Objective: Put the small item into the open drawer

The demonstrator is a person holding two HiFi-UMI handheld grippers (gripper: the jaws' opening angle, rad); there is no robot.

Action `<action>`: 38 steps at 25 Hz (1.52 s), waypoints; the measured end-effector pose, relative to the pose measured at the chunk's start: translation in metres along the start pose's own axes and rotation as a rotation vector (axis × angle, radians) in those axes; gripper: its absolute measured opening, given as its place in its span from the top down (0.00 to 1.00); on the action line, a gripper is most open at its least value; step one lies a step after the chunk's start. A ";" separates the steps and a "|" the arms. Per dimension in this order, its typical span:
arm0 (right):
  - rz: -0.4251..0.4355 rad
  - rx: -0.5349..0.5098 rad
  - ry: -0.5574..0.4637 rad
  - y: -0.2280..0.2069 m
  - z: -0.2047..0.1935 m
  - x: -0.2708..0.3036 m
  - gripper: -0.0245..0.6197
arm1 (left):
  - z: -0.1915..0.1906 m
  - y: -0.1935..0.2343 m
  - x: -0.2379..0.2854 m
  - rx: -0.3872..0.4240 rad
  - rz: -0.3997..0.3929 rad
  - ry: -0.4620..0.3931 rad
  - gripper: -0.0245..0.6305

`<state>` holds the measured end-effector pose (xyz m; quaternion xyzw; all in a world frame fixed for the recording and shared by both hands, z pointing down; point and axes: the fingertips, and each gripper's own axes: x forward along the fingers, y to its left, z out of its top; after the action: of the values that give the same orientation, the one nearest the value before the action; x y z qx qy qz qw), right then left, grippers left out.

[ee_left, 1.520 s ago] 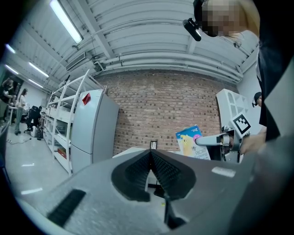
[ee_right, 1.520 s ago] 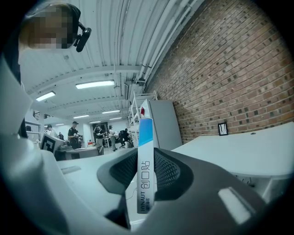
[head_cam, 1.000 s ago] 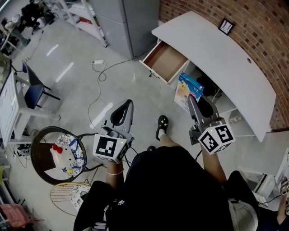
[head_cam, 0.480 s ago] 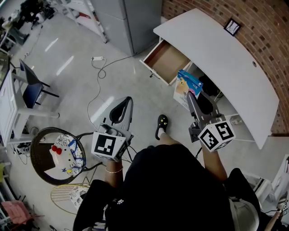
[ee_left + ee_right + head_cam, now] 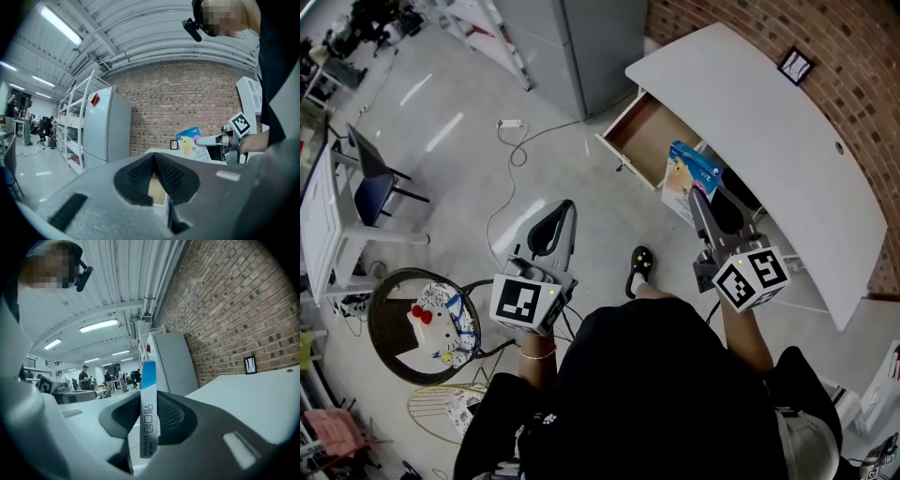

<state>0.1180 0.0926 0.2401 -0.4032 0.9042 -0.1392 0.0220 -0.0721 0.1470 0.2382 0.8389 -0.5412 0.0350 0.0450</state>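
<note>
The right gripper (image 5: 693,196) was clamped on a flat blue-and-white box (image 5: 687,176), its pads pressed to the two broad faces, so that the box stood on edge in the air. In the head view the box was near the front of the open drawer (image 5: 646,137) but apart from it and outside it. The drawer's wooden inside was bare, and it jutted from a white desk (image 5: 769,131) set against a brick wall (image 5: 862,56). A small black frame (image 5: 794,66) stood on the desktop, and dark things under the desk lay behind the box. A tall grey cabinet (image 5: 600,37) stood to the drawer's left, and a cable (image 5: 508,150) trailed over the floor. The left gripper (image 5: 566,210) hung well apart with its jaws together and empty, beside a round chair (image 5: 384,314). The box's narrow edge read "HYNAUT" under Chinese characters. A red sticker on the cabinet was too small to read.
</note>
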 end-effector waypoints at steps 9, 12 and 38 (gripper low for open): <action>0.019 -0.007 0.009 -0.035 0.015 0.031 0.81 | 0.010 0.013 0.044 -0.004 0.022 -0.006 0.97; 0.023 -0.006 0.013 -0.046 0.017 0.042 0.81 | 0.011 0.017 0.059 -0.013 0.023 -0.002 0.97; 0.056 0.039 0.062 -0.125 0.005 0.079 0.81 | 0.000 0.014 0.153 -0.006 0.018 0.032 0.97</action>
<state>0.1555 -0.0461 0.2744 -0.3726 0.9125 -0.1687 0.0058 -0.0218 0.0023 0.2553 0.8332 -0.5481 0.0472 0.0559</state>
